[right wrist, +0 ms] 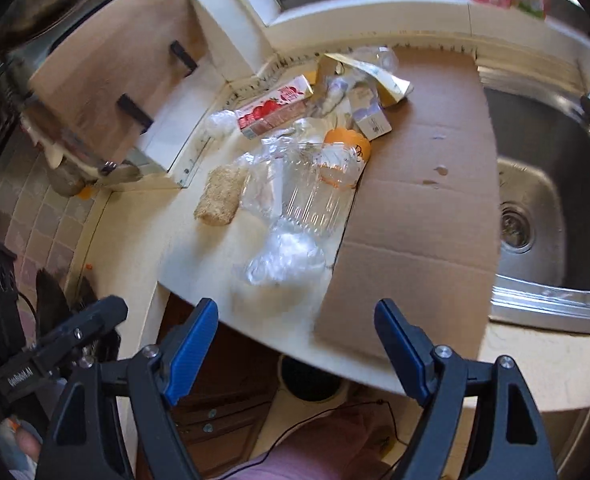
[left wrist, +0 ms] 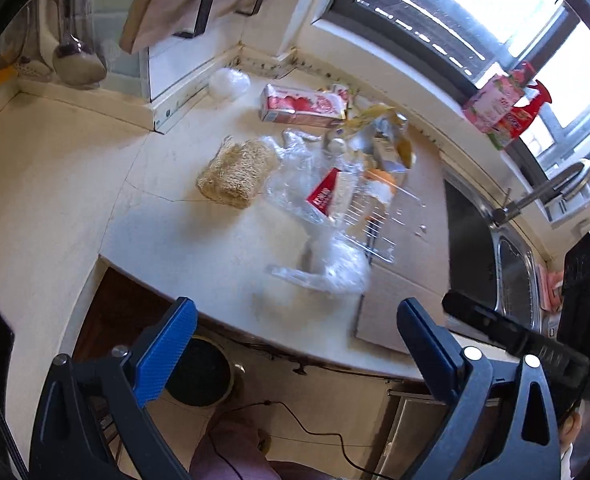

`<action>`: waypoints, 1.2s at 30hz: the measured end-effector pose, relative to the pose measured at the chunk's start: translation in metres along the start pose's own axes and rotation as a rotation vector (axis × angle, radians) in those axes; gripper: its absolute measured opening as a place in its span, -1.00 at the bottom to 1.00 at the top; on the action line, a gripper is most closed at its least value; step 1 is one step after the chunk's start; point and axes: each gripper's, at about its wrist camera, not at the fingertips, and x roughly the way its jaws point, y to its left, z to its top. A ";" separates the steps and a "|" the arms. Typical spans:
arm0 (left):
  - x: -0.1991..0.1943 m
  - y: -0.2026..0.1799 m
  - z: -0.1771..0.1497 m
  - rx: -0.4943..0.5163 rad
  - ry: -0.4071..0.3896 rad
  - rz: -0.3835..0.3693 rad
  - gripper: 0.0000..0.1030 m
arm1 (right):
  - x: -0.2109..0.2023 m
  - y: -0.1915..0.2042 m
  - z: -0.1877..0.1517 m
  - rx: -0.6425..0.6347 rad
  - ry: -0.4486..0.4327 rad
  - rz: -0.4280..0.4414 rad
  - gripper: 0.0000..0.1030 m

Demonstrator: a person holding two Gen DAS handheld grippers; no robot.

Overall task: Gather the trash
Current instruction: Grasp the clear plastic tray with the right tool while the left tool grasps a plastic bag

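A heap of trash lies on the pale counter (left wrist: 75,184): a red-and-white carton (left wrist: 303,106) (right wrist: 277,110), crumpled clear plastic (left wrist: 331,268) (right wrist: 283,258), a clear plastic container (right wrist: 315,196), a tan loofah-like pad (left wrist: 235,174) (right wrist: 221,194), an orange object (right wrist: 349,142), small boxes (right wrist: 369,114) and a yellowish wrapper (left wrist: 375,120). My left gripper (left wrist: 295,324) hangs open above the counter's front edge, short of the plastic. My right gripper (right wrist: 297,320) is also open with nothing between its fingers, just short of the same plastic. A round dark bin (left wrist: 203,372) (right wrist: 313,376) stands on the floor below.
Flattened cardboard (right wrist: 423,184) covers the counter beside the steel sink (right wrist: 547,200). A faucet (left wrist: 551,188) rises by the window. Cartons (left wrist: 503,108) stand on the sill. A wooden board (right wrist: 107,68) leans at the back left. Ladles (left wrist: 75,60) hang on the wall. A cable trails across the floor.
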 end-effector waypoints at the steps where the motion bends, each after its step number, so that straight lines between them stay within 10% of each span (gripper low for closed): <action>1: 0.010 0.002 0.004 -0.002 0.019 0.003 0.85 | 0.009 -0.005 0.010 0.023 0.004 0.009 0.58; 9: 0.072 -0.009 0.026 0.041 0.159 -0.075 0.78 | 0.075 -0.030 0.066 0.129 0.036 0.020 0.43; 15: 0.102 -0.028 0.032 0.084 0.231 -0.132 0.78 | 0.107 -0.041 0.071 0.174 0.117 0.081 -0.67; 33: 0.157 -0.060 0.039 0.124 0.306 -0.165 0.77 | 0.002 -0.068 0.054 0.225 -0.221 0.028 -0.73; 36: 0.168 -0.067 0.036 0.131 0.329 -0.158 0.50 | -0.007 -0.078 0.038 0.252 -0.222 0.006 -0.73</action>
